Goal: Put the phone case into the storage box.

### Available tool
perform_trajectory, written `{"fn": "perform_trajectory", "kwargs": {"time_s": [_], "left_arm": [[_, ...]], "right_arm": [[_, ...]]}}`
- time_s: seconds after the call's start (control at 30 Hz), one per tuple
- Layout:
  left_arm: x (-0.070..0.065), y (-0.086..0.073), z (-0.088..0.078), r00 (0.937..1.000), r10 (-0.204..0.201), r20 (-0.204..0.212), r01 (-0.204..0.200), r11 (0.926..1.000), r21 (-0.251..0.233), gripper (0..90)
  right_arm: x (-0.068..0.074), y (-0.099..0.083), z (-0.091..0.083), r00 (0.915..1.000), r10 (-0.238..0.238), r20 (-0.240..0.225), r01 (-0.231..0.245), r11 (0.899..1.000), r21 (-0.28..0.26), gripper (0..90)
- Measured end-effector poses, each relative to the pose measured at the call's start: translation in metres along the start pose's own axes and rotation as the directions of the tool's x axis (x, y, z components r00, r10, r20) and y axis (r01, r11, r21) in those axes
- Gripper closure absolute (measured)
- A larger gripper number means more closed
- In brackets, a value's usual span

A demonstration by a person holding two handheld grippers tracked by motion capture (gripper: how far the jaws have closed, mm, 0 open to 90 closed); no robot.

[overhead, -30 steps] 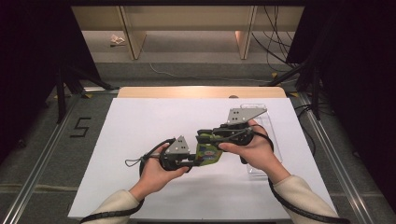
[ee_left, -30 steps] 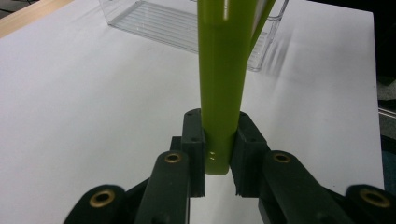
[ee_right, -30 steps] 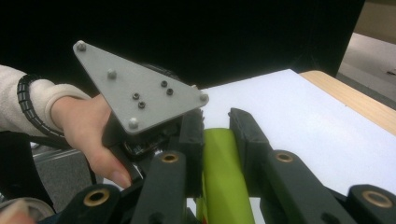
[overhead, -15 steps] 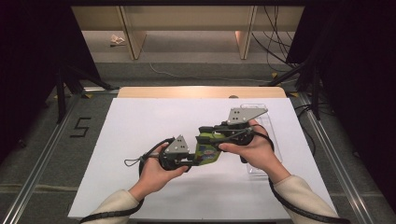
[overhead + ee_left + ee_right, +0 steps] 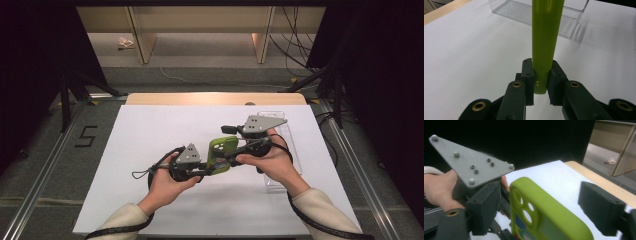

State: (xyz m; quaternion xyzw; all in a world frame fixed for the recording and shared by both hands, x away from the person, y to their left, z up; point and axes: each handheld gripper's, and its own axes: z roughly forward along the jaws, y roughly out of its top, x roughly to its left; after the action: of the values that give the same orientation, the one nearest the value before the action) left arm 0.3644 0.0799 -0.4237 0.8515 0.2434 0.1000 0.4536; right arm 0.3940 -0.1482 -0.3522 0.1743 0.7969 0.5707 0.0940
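Since the earlier frame, the right gripper (image 5: 231, 134) has just been opening its jaws; they now stand apart on either side of the lime-green soft plastic phone case (image 5: 221, 154), pads (image 5: 602, 208) clear of it. Both hands sit where they did. Left gripper (image 5: 206, 167) clamped on the case's lower end, pads (image 5: 528, 75) pressing both faces, edge-on in the left gripper view. Case held above the white table top (image 5: 150, 140), near its middle, between the two grippers, camera cut-outs toward the right gripper. Clear ribbed plastic tray (image 5: 571, 20) rests on the table just beyond, under the person's right hand (image 5: 272, 162).
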Motion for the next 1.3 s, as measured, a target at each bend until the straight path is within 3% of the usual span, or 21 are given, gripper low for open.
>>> {"fn": "perform_trajectory", "kwargs": {"time_s": [0.23, 0.53, 0.83, 1.3], "left_arm": [[0.003, -0.001, -0.001, 0.9993, -0.024, -0.028, 0.024, 0.9997, -0.001, 77.5], [0.005, -0.001, -0.002, 0.997, -0.046, -0.063, 0.046, 0.9989, -0.003, 77.5], [0.006, -0.001, -0.005, 0.9914, -0.078, -0.105, 0.077, 0.9969, -0.015, 77.5], [0.007, 0.001, -0.007, 0.9824, -0.128, -0.135, 0.125, 0.9916, -0.031, 77.5]], "right_arm": [[-0.002, -0.002, -0.002, 0.9986, 0.011, 0.052, -0.01, 1.0, -0.026, 12.1], [-0.004, -0.006, -0.004, 0.9963, 0.024, 0.083, -0.021, 0.999, -0.039, 0.9], [-0.003, -0.009, -0.005, 0.9915, 0.037, 0.125, -0.029, 0.998, -0.064, 0.5], [-0.001, -0.013, -0.006, 0.983, 0.056, 0.175, -0.042, 0.996, -0.085, 0.5]]}}
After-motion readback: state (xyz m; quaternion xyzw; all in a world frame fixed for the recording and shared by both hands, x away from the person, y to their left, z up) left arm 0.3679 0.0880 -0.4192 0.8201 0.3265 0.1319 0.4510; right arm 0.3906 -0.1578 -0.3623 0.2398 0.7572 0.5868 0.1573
